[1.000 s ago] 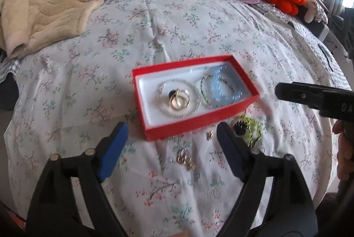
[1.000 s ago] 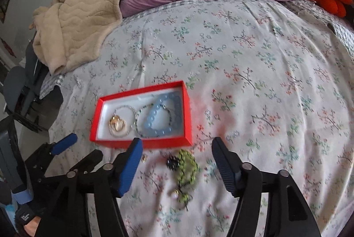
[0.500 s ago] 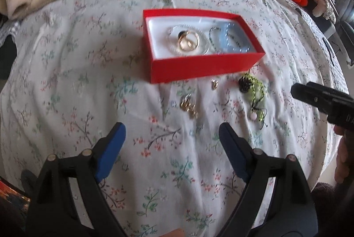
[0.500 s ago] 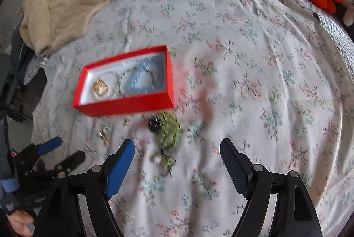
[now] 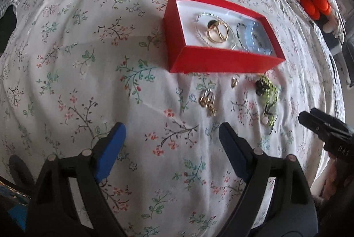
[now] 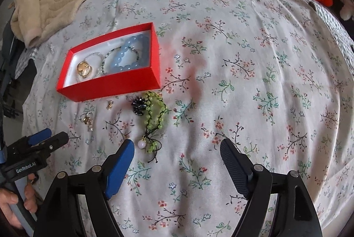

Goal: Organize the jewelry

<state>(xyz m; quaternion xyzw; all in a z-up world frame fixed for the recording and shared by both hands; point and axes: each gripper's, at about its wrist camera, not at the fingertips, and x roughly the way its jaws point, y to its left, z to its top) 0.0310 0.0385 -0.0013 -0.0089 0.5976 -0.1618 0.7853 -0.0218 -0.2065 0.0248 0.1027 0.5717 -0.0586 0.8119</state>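
From my left wrist camera, my left gripper [image 5: 170, 137] hangs wide open and empty over the floral bedspread [image 5: 88, 59]; the red box [image 5: 219, 59] sits ahead holding a gold ring [image 5: 218, 33] and a blue bead bracelet [image 5: 256, 39], with gold earrings [image 5: 208, 101] loose on the cloth just before it. From my right wrist camera, my right gripper [image 6: 177, 155] is open too, gripping nothing, the green bead bracelet [image 6: 154, 113] lying just beyond its left finger, near the box [image 6: 110, 84]
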